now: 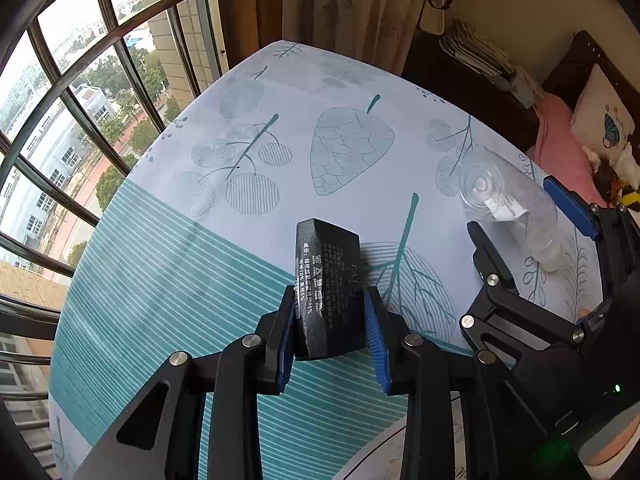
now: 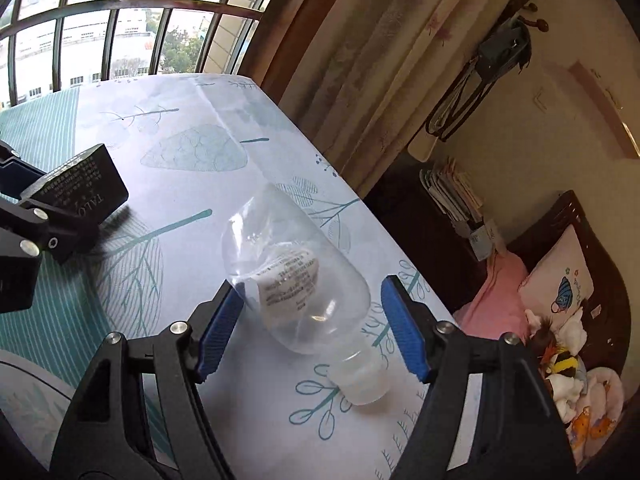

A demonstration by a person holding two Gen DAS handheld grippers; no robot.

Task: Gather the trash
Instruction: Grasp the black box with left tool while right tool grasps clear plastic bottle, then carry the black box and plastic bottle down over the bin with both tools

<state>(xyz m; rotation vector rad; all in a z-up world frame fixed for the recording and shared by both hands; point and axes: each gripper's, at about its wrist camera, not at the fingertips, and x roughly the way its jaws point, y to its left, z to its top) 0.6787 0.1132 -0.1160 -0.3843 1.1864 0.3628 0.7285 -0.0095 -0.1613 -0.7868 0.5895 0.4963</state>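
My left gripper is shut on a small black box with white print and holds it over the table; the box also shows in the right wrist view. A clear empty plastic bottle with a white label lies on its side on the tablecloth, cap end toward me. My right gripper is open, its blue pads on either side of the bottle, not touching it. The bottle and the right gripper also show in the left wrist view.
The table has a leaf-patterned white and teal cloth. A barred window is at the far left, curtains behind. A bed with a pink sheet and toys stands right of the table. A white rim shows at bottom left.
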